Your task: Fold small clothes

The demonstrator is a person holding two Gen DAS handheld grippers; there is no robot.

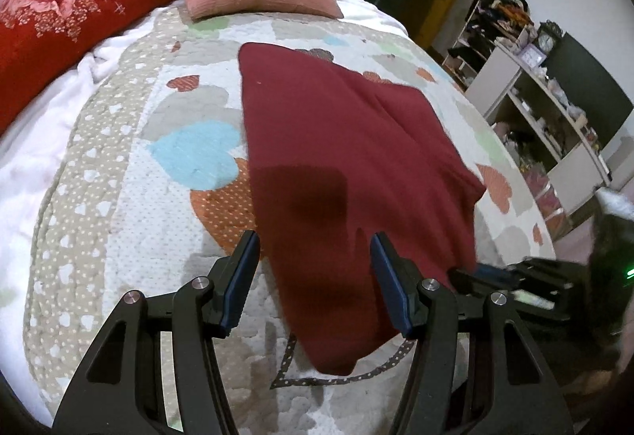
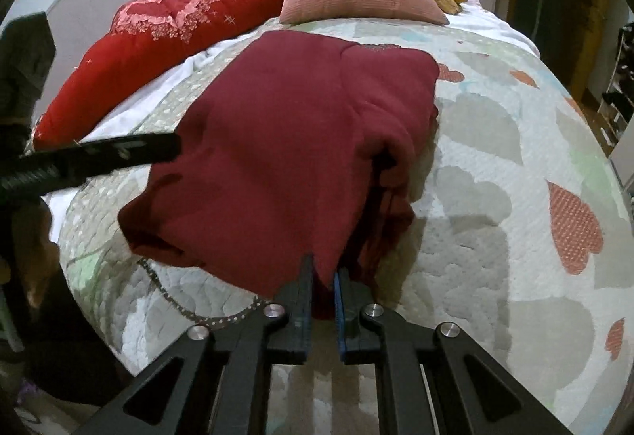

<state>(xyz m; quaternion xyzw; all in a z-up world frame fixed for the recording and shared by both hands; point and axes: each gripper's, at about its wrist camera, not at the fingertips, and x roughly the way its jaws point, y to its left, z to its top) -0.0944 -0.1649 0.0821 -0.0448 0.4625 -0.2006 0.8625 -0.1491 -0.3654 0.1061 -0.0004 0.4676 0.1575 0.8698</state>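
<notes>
Right tool [image 2: 323, 270] clenched on the garment's [image 2: 285, 142] near corner to lift it for folding; left tool [image 1: 315, 243], released, straddles the garment's near edge.

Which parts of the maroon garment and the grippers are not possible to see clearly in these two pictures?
- Left wrist view: right gripper blurred, behind the left gripper's finger.
- Right wrist view: maroon garment's clamped hem hidden between the right gripper's pads.
- Both views: garment type unclear; it is folded.
</notes>
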